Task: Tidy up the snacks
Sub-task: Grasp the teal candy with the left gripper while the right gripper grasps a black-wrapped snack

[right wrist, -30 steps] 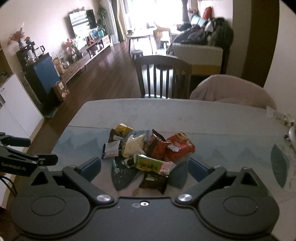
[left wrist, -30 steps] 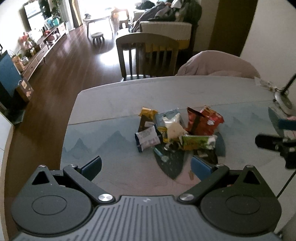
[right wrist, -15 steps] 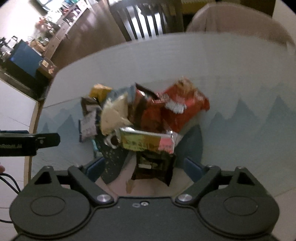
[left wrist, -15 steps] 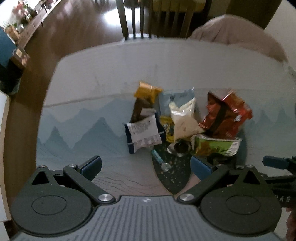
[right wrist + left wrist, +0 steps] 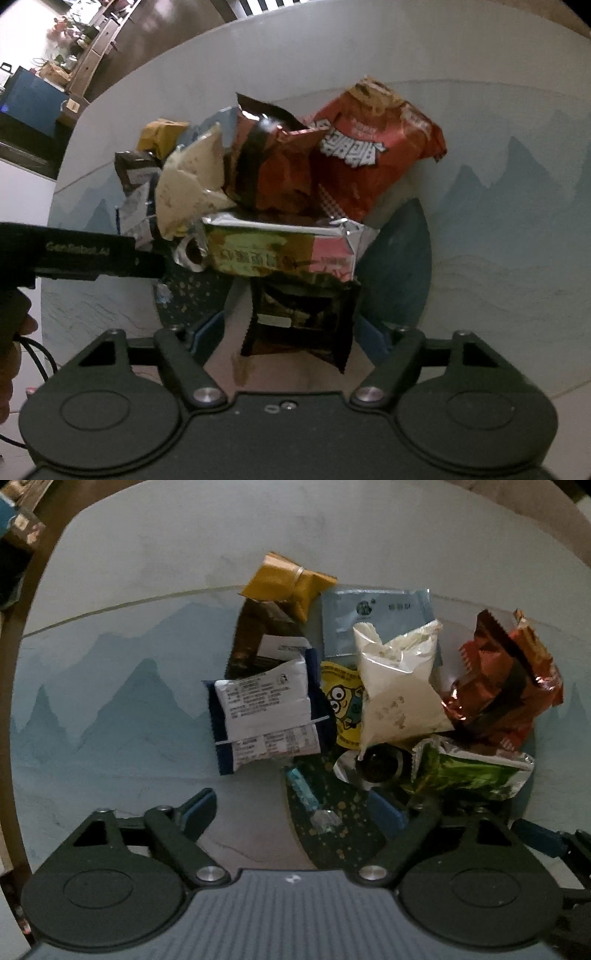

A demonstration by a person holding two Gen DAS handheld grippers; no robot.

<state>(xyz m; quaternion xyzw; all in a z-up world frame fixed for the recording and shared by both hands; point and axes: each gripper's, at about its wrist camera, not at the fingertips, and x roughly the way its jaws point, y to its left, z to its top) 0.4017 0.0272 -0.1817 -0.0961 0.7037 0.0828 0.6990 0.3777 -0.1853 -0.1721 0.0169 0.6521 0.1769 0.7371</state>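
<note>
Your snack pile sits mid-desk, packets overlapping. Your left tool is closing over a small teal wrapper, not gripping. Your right tool is closing around the dark packet, crowded by the green packet.

Home dining and living area, round counter under a mountain-print cover, snack packets heaped on it, dark wood floor beyond, low sideboard crowded with household items, chair back at the far edge
</note>
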